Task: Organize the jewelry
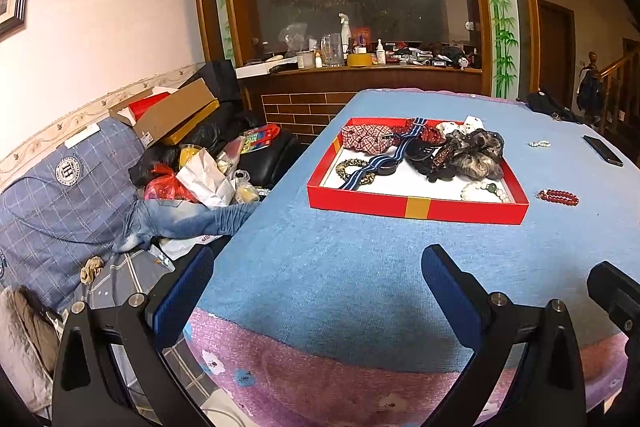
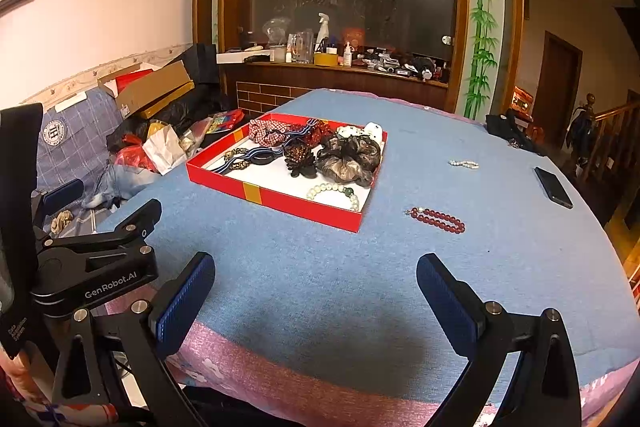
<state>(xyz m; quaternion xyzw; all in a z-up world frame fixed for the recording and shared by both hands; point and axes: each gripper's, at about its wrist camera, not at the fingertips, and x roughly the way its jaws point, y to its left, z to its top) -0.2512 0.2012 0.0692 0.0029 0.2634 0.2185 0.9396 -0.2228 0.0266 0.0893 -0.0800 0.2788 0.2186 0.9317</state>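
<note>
On the blue cloth (image 2: 360, 267) that covers the table sits a shallow red tray (image 2: 280, 205) with a white floor and a yellow band across its near wall. Inside it lie a red-and-white patterned scrunchie (image 2: 266, 133), a blue striped band (image 2: 236, 161) looped over a gold-and-black braided ring (image 1: 352, 169), a dark beaded hair clip (image 2: 298, 157), a large grey-brown scrunchie (image 2: 350, 155) and, in the near right corner, a bracelet of pale beads (image 2: 334, 191) with one dark green bead. Outside the tray, to its right on the cloth, a dark red bead bracelet (image 2: 438, 218) lies stretched out, and farther back a small pale bead bracelet (image 2: 464, 164) rests well apart from it. A black phone (image 2: 554, 187) lies near the right edge of the table. The left gripper (image 1: 318, 291) hovers over the near part of the cloth with its blue-padded jaws spread wide and nothing between them. The right gripper (image 2: 316, 297) hangs beside it, also with jaws wide and empty, the red bracelet ahead of it and a little to the right. Left of the table a sofa is piled with a blue checked cover (image 1: 60, 187), jeans, bags and a cardboard box (image 1: 176, 111).
</note>
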